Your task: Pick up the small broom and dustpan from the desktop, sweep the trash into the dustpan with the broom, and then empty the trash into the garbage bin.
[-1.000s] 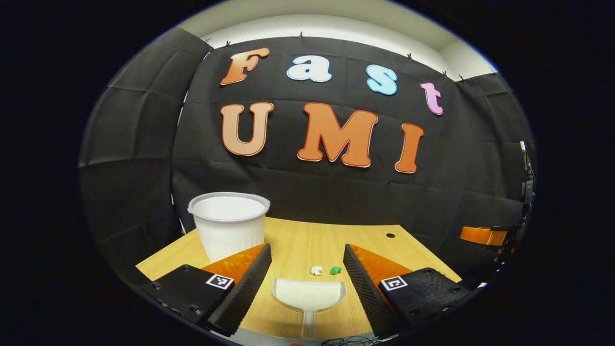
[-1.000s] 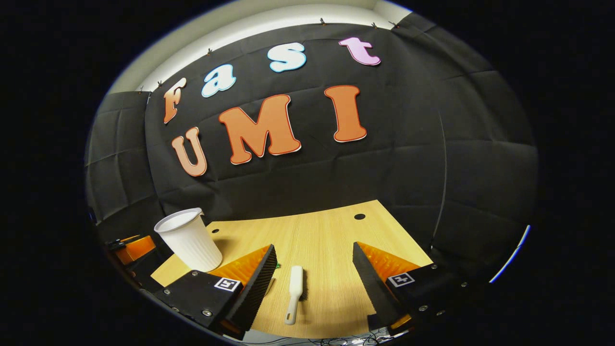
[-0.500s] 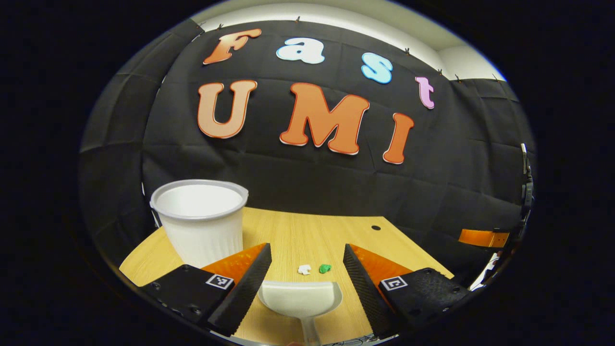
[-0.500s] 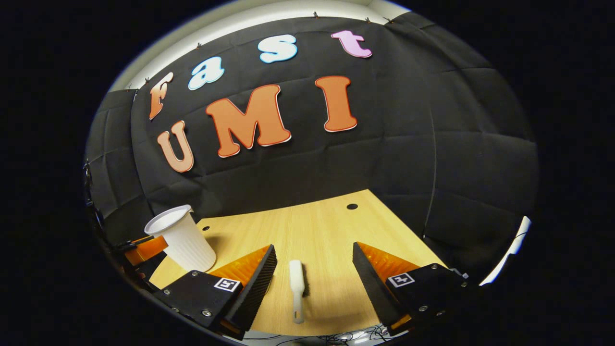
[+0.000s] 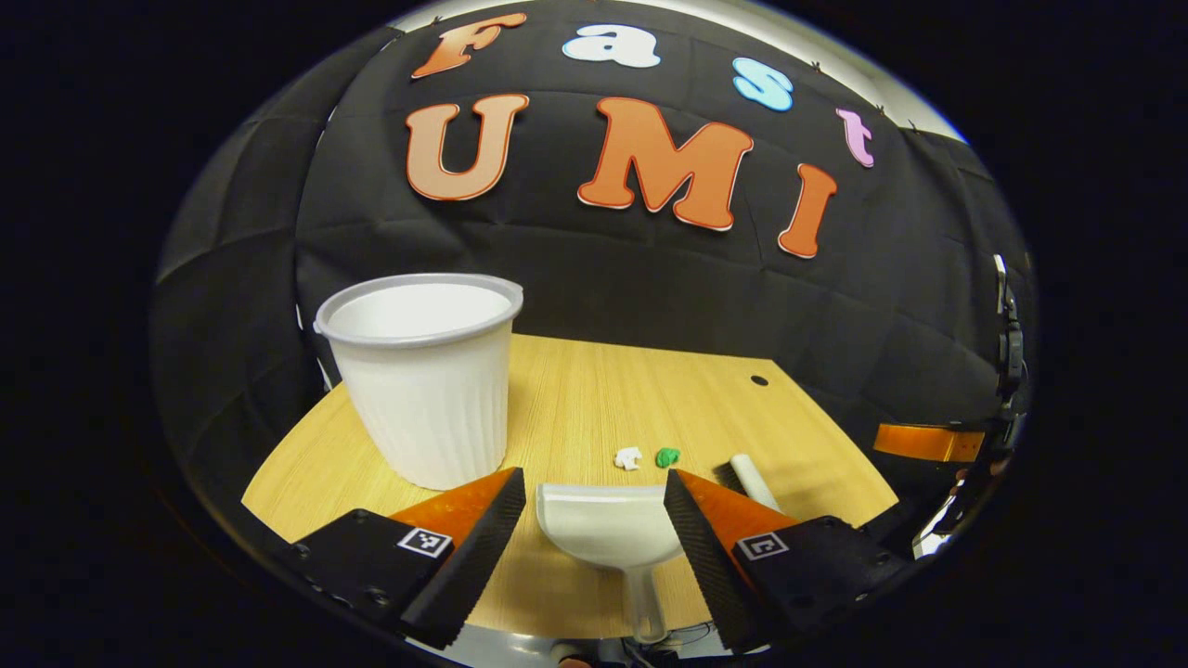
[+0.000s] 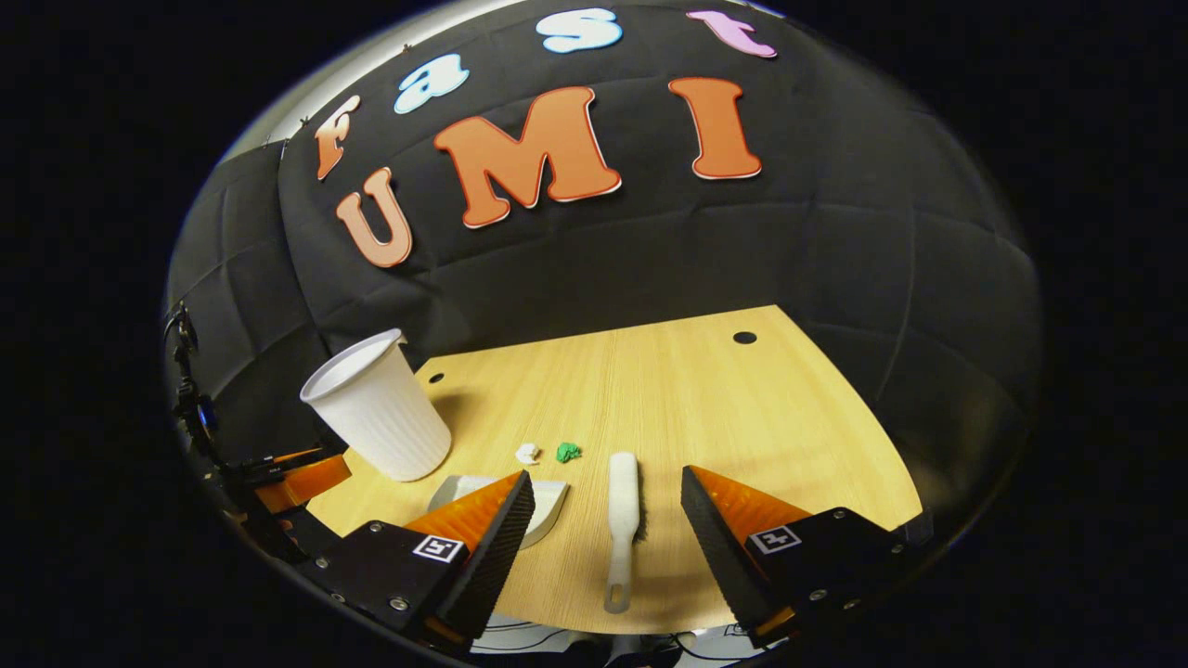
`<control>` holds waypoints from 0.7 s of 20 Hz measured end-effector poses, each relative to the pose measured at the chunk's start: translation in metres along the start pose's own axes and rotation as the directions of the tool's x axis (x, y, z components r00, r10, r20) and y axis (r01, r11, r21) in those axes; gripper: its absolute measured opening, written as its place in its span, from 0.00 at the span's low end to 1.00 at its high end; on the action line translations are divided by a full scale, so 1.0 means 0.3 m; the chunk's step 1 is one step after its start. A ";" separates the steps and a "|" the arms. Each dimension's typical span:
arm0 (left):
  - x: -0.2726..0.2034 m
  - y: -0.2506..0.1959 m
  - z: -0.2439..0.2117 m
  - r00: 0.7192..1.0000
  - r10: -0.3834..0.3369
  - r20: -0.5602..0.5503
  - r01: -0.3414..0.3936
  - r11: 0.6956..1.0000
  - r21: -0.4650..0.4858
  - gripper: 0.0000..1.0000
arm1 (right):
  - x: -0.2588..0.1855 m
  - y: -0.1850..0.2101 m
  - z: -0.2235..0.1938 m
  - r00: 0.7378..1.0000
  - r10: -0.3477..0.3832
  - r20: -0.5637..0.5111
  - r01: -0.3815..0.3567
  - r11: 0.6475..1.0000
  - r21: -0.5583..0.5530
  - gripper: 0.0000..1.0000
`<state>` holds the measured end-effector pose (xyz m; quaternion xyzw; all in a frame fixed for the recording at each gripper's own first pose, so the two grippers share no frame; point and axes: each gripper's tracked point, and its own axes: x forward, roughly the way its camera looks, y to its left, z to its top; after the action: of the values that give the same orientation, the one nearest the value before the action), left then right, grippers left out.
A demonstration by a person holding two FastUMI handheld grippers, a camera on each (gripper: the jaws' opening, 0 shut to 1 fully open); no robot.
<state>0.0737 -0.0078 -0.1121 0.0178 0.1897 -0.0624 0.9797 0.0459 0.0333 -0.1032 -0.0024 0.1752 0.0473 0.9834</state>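
1. The dustpan (image 5: 608, 531) lies flat on the surface (image 5: 594, 390), its handle pointing toward the near edge, between the spread fingers of the left gripper (image 5: 594, 510), which do not touch it.
2. The broom (image 6: 622, 520) lies just to the dustpan's right, handle also toward the near edge, between the spread fingers of the right gripper (image 6: 608, 520), equally untouched.
3. The trash, a white scrap (image 5: 628, 457) and a green scrap (image 5: 667, 456), sits just beyond the dustpan's mouth, unswept.
4. The garbage bin (image 5: 422, 376), a white ribbed cup, stands upright to the left, well apart from the scraps.
5. Judged from this, nothing is done yet: both pickups, the sweep and the emptying all remain.
6. The left gripper view looks into the bin's mouth and along the dustpan's whole handle, and catches just the broom's far end past its right finger.
7. The right gripper view lays out the full broom, while its left finger covers part of the dustpan.
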 end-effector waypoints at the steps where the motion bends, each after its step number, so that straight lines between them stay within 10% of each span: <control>1: -0.018 -0.001 -0.065 0.999 -0.006 -0.039 0.006 1.000 -0.005 0.95 | 0.009 0.002 -0.026 1.000 0.010 -0.023 -0.010 1.000 -0.002 0.95; 6: 0.002 -0.017 -0.248 0.969 -0.027 -0.245 0.025 1.000 -0.013 0.96 | 0.056 -0.007 -0.193 0.980 0.026 -0.198 -0.036 0.998 -0.043 0.96; 14: 0.001 -0.044 -0.366 0.765 -0.065 -0.641 0.116 0.993 0.038 0.98 | 0.121 -0.030 -0.325 0.938 0.071 -0.339 -0.071 0.997 0.013 0.96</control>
<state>0.0317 -0.0146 -0.2142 0.0656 0.5092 -0.1068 0.8515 0.0470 0.0255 -0.2073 -0.0039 0.3417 0.0816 0.9363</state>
